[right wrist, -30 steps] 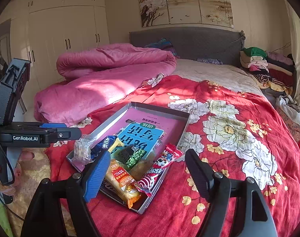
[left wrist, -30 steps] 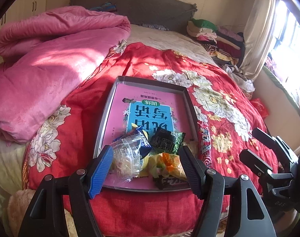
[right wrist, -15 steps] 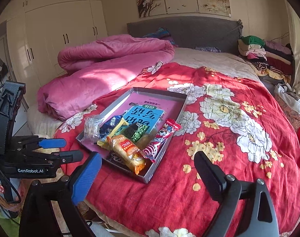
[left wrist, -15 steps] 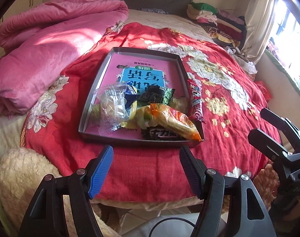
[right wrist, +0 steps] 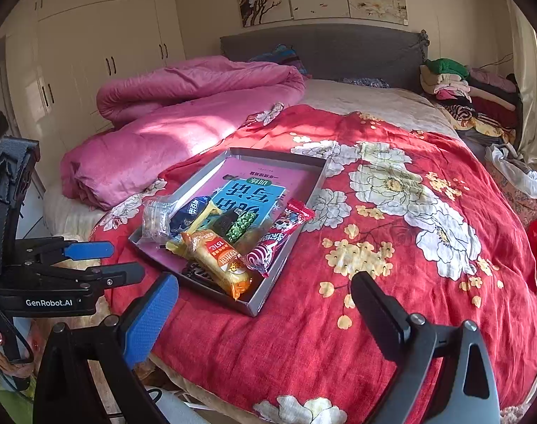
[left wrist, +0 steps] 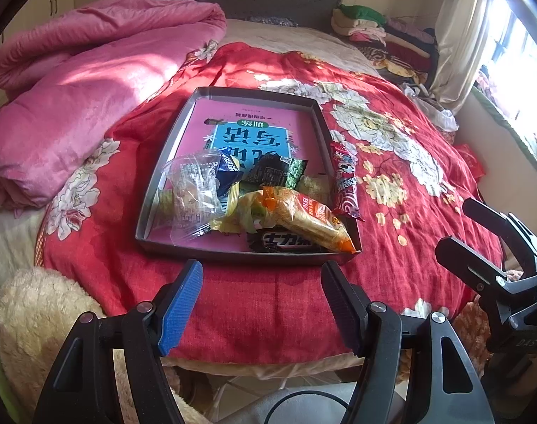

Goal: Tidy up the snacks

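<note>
I held both grippers short of the near edge of the bed, over the red floral bedspread (left wrist: 392, 162). The left gripper (left wrist: 261, 304) stood released, its jaws parted with nothing between them, aimed at the near wall of the grey tray (left wrist: 233, 255). The right gripper (right wrist: 264, 312) stood spread wider and likewise gripped nothing; only bedspread and the tray's near corner showed between its fingers.

The tray lay flat on the bedspread, right of the bundled pink quilt (left wrist: 74, 99). A pink-and-blue booklet (left wrist: 254, 134) lined its floor. The snacks sat heaped at the near end of the tray:

1. A clear plastic packet (left wrist: 192, 190) at the near left, leaning over a dark blue packet (left wrist: 229, 169).
2. A black-and-green packet (left wrist: 279, 173) near the middle.
3. An orange-and-yellow packet (left wrist: 303, 217) lying across the near right, over a black bar wrapper (left wrist: 286, 242).
4. A red stick-shaped packet (left wrist: 344, 183) resting across the tray's right wall, its far end outside the tray on the bedspread.

Folded clothes (right wrist: 469, 95) were stacked at the far right by the grey headboard (right wrist: 324, 53).
</note>
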`<state>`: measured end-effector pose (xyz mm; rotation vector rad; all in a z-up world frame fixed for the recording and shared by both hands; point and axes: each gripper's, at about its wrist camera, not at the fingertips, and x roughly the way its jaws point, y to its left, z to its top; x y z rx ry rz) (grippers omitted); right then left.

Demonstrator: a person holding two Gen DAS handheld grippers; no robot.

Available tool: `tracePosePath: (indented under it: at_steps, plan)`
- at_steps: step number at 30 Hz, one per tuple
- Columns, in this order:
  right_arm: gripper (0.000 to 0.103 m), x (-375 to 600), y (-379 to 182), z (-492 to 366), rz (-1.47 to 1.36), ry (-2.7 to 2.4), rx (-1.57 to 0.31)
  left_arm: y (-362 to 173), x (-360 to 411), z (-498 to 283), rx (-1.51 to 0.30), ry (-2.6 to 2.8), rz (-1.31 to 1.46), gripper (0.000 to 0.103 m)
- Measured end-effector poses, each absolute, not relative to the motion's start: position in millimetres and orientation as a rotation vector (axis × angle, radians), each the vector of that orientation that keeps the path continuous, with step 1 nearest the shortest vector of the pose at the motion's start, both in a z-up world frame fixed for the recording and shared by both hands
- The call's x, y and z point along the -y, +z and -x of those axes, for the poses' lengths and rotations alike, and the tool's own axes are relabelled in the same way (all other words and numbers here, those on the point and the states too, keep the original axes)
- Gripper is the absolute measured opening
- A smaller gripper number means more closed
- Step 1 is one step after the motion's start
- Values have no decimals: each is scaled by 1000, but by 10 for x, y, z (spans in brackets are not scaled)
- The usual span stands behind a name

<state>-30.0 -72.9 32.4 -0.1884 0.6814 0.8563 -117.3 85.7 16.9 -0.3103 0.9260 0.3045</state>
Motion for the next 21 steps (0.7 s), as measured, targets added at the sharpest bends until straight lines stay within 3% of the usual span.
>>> tracePosePath:
  at_steps: [21]
  plan:
    - [99,730,312,300,192,857,-684,186,-866,1171,-922,305,306,71]
